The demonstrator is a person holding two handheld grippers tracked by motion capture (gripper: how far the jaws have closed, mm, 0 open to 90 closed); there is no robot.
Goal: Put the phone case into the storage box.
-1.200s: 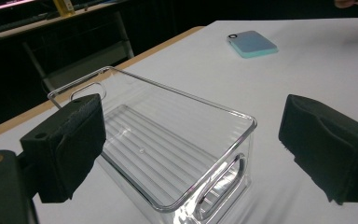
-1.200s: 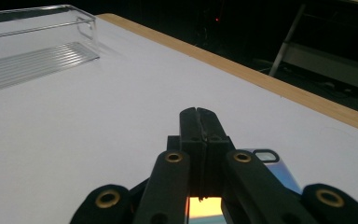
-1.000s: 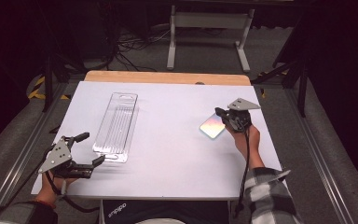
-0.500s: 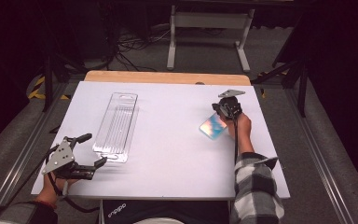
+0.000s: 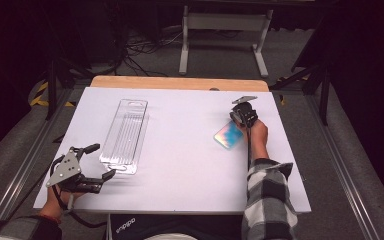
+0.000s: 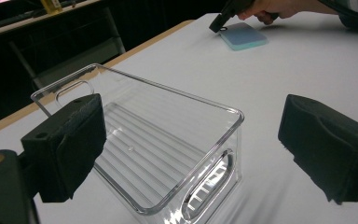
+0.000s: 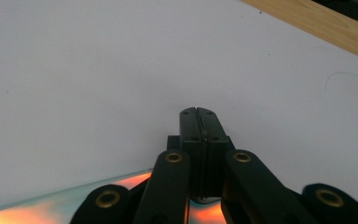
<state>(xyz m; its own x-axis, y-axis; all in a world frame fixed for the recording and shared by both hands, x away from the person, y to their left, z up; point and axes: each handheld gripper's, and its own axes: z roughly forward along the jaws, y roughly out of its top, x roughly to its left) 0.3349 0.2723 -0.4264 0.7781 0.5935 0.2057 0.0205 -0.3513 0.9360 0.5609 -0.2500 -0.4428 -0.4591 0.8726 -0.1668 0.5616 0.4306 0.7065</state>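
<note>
A clear plastic bin [image 5: 125, 135] lies on the white table [image 5: 180, 170], left of centre. My left gripper [image 5: 103, 160] rests at its near end, jaws wide open; the left gripper view looks between them at the bin [image 6: 158, 154]. A flat iridescent blue slab [image 5: 228, 135] lies at the right. My right gripper [image 5: 233, 118] is shut at the slab's far corner, tips low over the table. In the right gripper view the jaws [image 7: 199, 112] are pressed together with nothing between them, the slab [image 7: 37, 210] just beneath. The left gripper view shows that gripper [image 6: 216, 25] touching the slab [image 6: 242, 36].
A wooden strip [image 5: 180, 82] runs along the table's far edge. A metal stand [image 5: 225, 22] and cables sit on the dark floor beyond it. A plaid sleeve [image 5: 267, 200] lies across the near right part of the table.
My right hand has moved left and away along the table, and lower, bringing its shut jaws to the slab's far corner. The slab, the bin and my left gripper have stayed put.
</note>
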